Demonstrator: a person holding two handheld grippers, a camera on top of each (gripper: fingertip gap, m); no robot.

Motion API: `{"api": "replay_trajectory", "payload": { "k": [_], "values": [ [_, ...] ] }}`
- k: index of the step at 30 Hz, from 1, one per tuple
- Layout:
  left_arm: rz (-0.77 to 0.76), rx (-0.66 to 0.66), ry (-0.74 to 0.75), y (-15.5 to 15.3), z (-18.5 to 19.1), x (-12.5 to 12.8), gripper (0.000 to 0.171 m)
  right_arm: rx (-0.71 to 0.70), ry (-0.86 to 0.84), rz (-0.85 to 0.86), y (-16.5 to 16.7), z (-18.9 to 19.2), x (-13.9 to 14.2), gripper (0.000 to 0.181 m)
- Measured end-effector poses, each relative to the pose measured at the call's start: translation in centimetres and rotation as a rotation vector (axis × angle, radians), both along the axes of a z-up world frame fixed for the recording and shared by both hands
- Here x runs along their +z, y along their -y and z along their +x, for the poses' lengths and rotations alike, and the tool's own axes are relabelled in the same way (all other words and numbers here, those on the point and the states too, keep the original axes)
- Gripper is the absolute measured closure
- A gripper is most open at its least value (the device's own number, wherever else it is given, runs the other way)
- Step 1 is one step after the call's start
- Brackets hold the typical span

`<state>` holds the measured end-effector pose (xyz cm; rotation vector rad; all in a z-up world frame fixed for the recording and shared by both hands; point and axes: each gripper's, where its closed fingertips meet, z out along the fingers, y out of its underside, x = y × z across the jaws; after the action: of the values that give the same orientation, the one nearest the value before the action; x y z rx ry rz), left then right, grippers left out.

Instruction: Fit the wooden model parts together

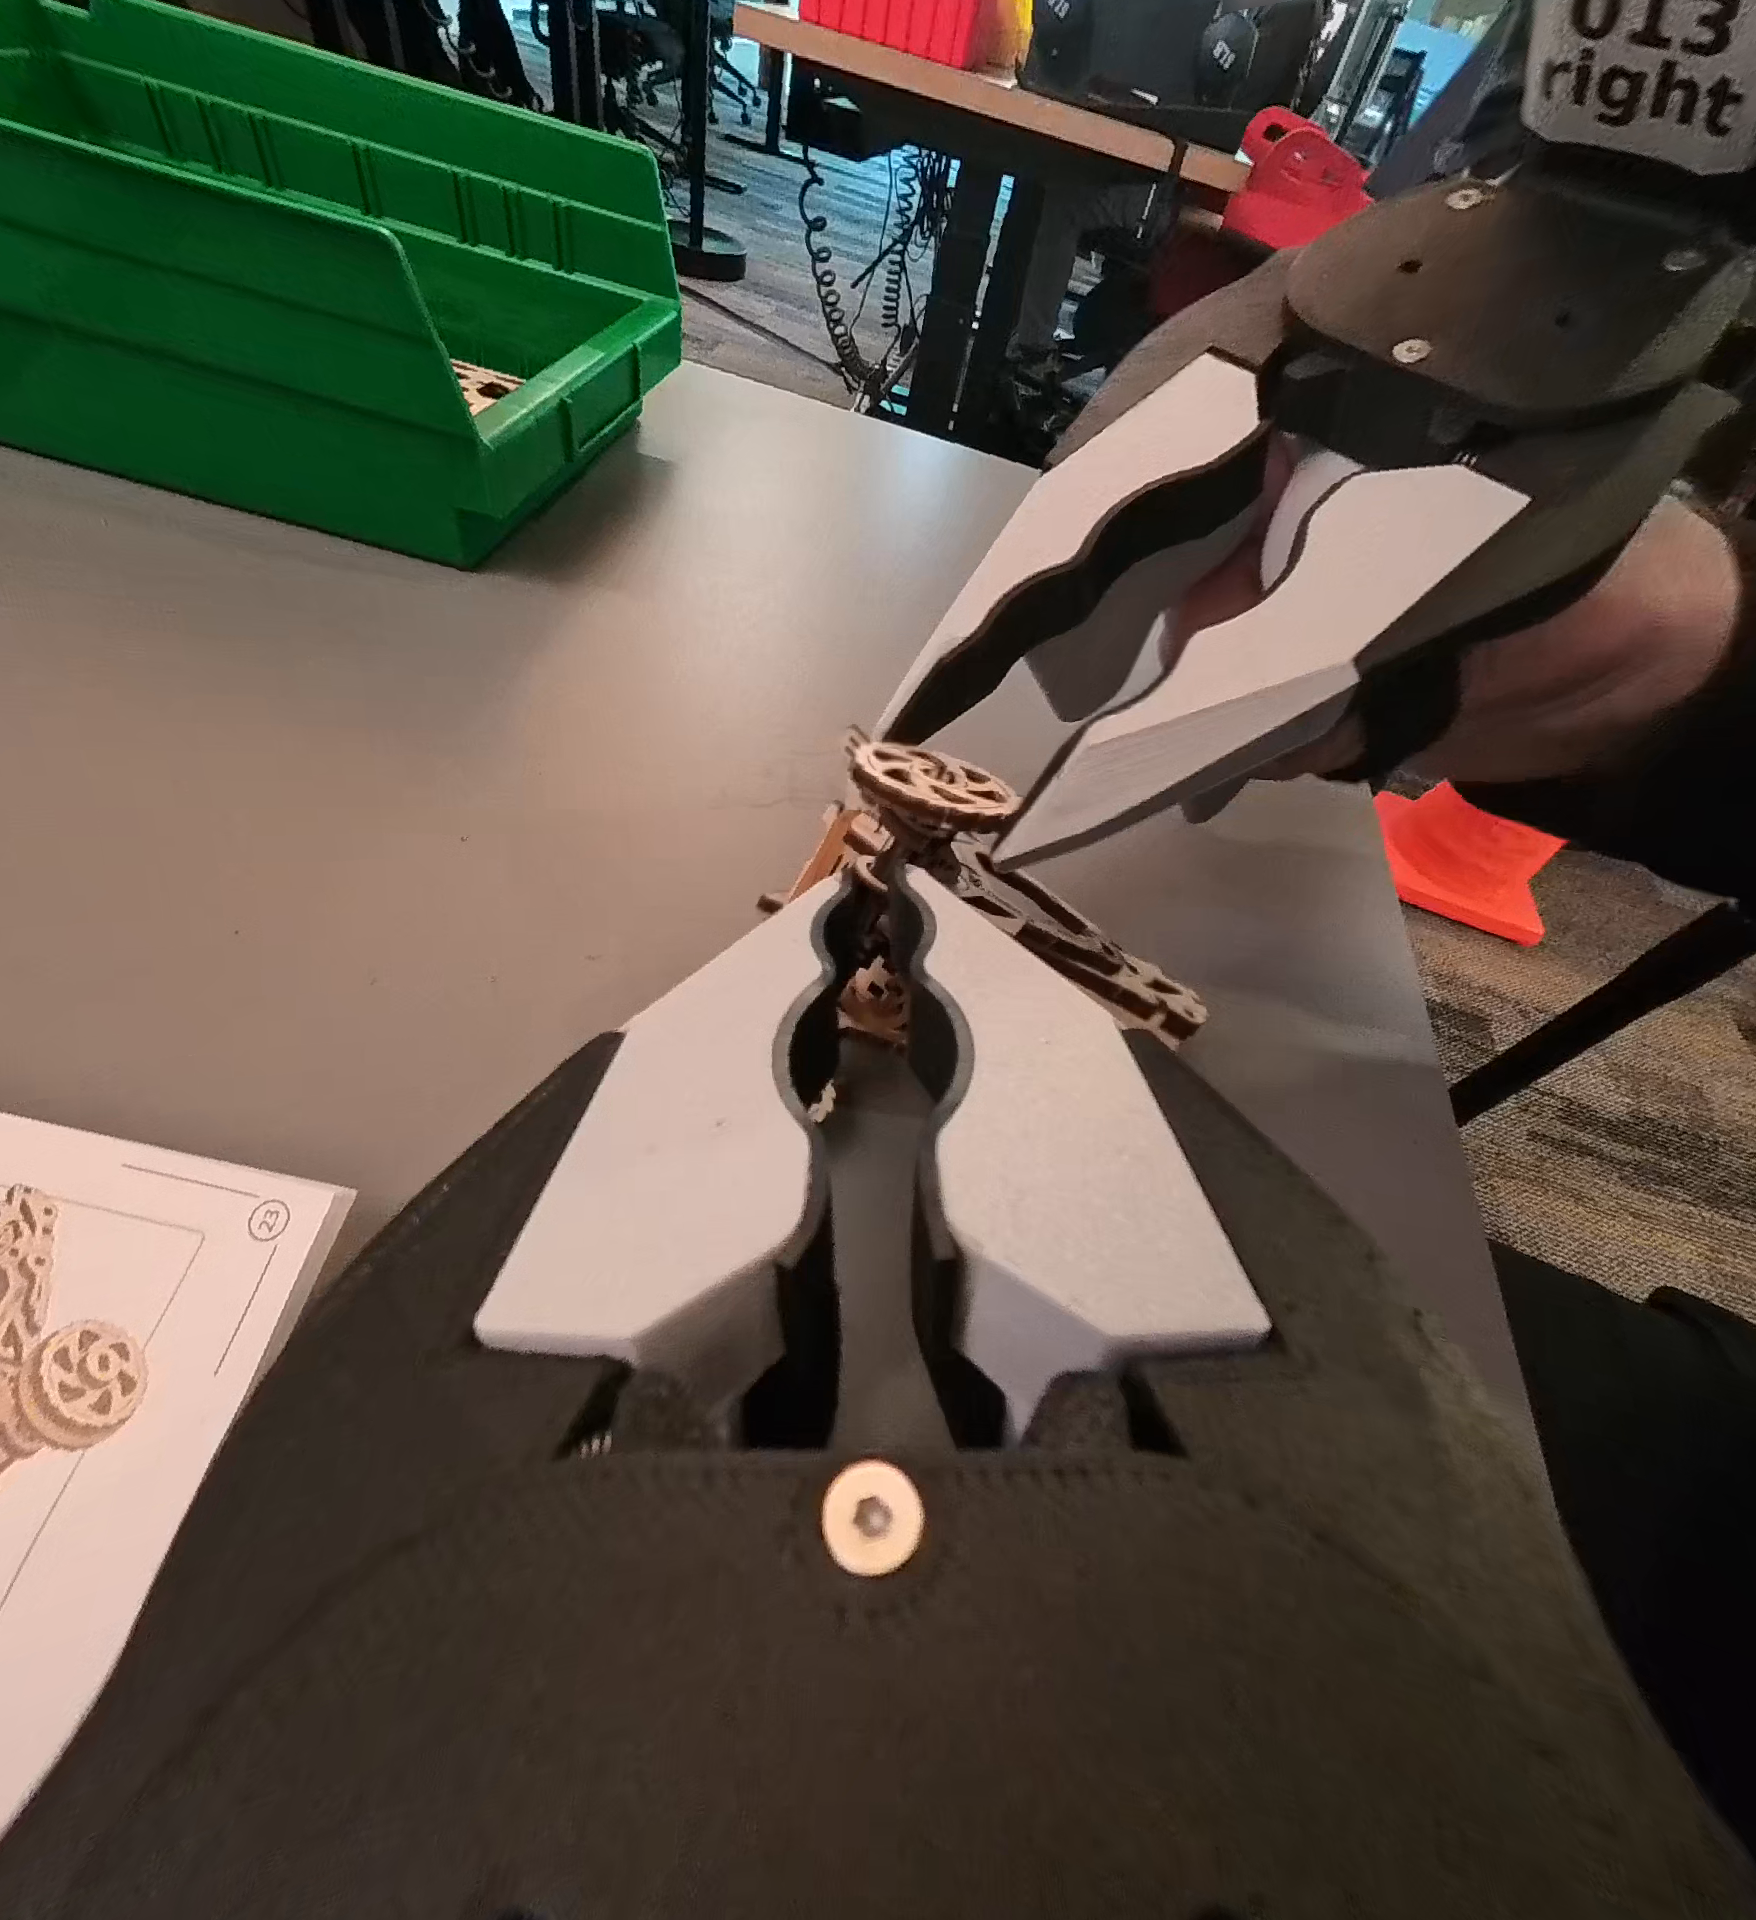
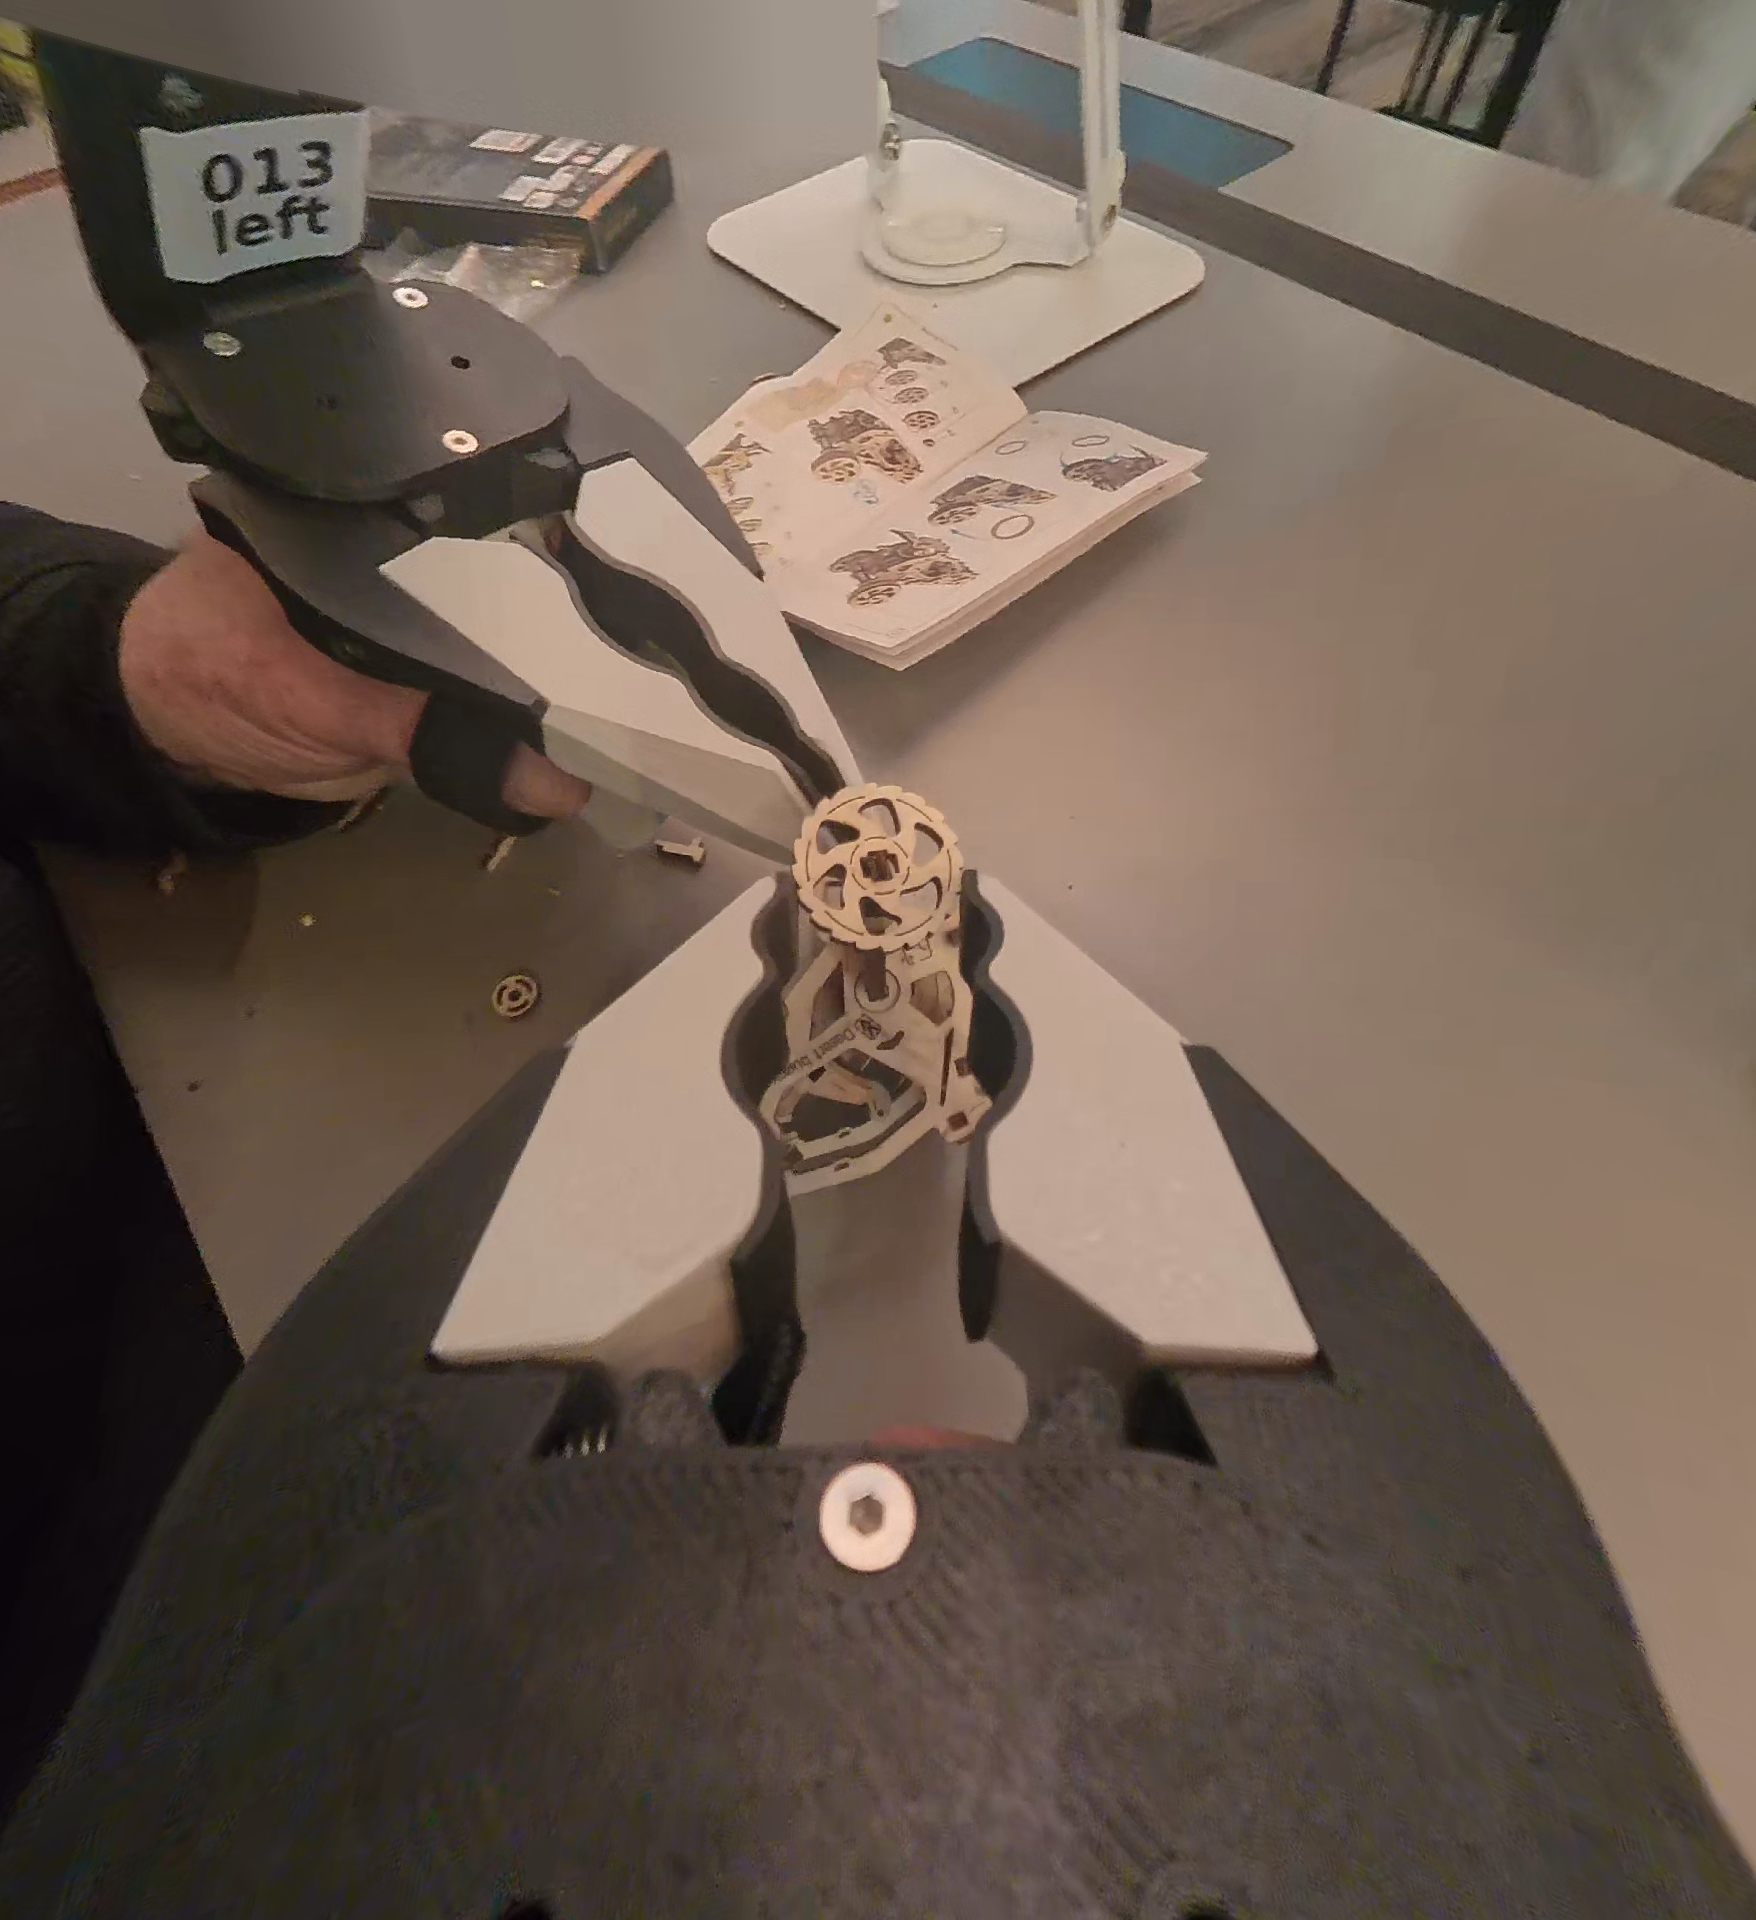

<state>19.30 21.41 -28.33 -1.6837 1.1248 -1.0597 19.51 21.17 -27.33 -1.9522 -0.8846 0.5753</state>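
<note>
A small wooden model (image 2: 869, 1049) has a toothed wooden wheel (image 2: 879, 868) at its end. In the left wrist view my left gripper (image 1: 874, 883) is shut on a thin part of the model (image 1: 1071, 951) just under the wheel (image 1: 931, 790). My right gripper (image 2: 876, 888) has a fingertip on each side of the wheel's rim and is closed on it. In the left wrist view the right gripper (image 1: 941, 795) comes in from the upper right. In the right wrist view the left gripper (image 2: 817, 805) comes in from the upper left, tips together behind the wheel.
A green bin (image 1: 282, 260) stands at the back left of the grey table (image 1: 438, 779). An instruction sheet (image 1: 74, 1403) lies near me. An open booklet (image 2: 947, 488), a white stand base (image 2: 957, 260), a dark box (image 2: 541, 187) and loose small wooden parts (image 2: 518, 995) lie around. The table edge runs on the right. The tips of both grippers are at nearly the same place.
</note>
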Motion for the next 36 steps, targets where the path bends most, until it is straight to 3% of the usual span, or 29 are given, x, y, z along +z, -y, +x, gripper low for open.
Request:
{"api": "replay_trajectory", "payload": {
  "k": [11,21,28,32,36],
  "values": [
    [-0.017,-0.011,0.008,0.0,0.0,0.0,0.17,0.173,0.086,0.082,0.1,-0.1,0.2,0.153],
    [-0.037,-0.087,0.041,1.2,0.4,0.6,0.171,0.208,0.104,0.096,0.5,0.9,0.0,0.153],
    [-0.008,-0.209,-0.023,1.7,1.4,0.0,0.145,0.2,0.065,0.081,1.0,1.2,0.0,0.152],
    [0.008,-0.258,-0.053,1.8,2.4,-0.5,0.158,0.199,0.071,0.085,1.2,1.2,0.0,0.153],
    [0.0,-0.251,-0.041,1.7,2.7,-0.5,0.159,0.162,0.071,0.067,1.1,1.5,0.0,0.153]
  ]
}}
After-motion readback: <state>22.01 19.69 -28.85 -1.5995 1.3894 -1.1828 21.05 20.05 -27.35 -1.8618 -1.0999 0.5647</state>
